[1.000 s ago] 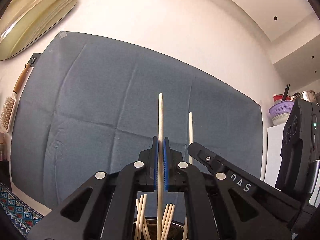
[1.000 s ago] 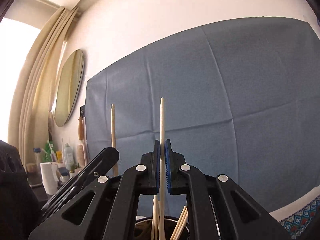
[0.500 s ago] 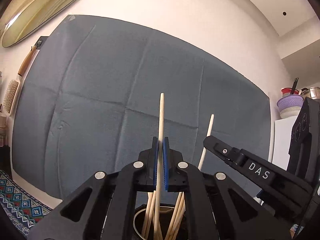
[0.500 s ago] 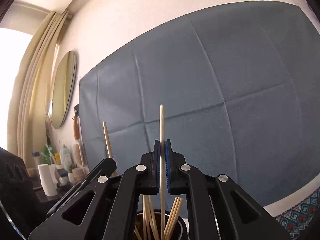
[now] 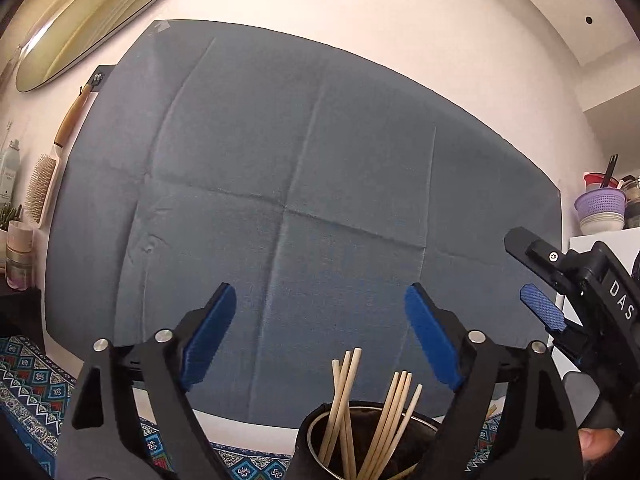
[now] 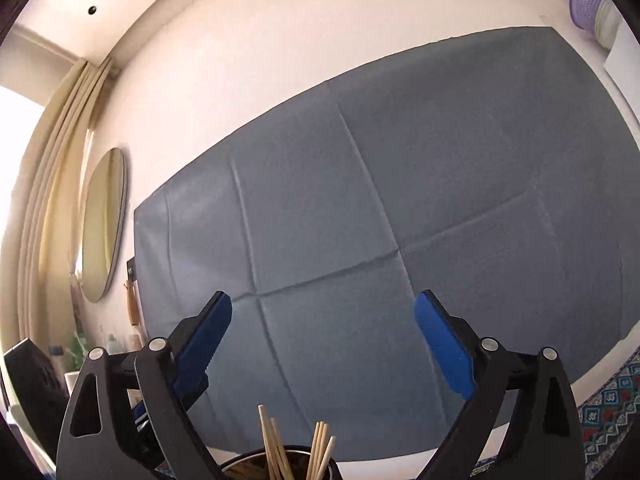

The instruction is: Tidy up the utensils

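My left gripper (image 5: pixel 320 336) is opening wide, with nothing between its blue pads (image 5: pixel 208 340). My right gripper (image 6: pixel 324 344) is opening wide too, and it holds nothing. The thin pale wooden chopsticks (image 5: pixel 368 412) stand tips up in the round dark metal cup (image 5: pixel 316 436), low in front of both grippers. A big grey-blue cloth (image 5: pixel 304 208) hangs on the wall behind.

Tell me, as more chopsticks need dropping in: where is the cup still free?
In the cup, the chopsticks stand in two bunches. A gap lies between them, and more bare room along the right rim. The left bunch crowds the middle-left.
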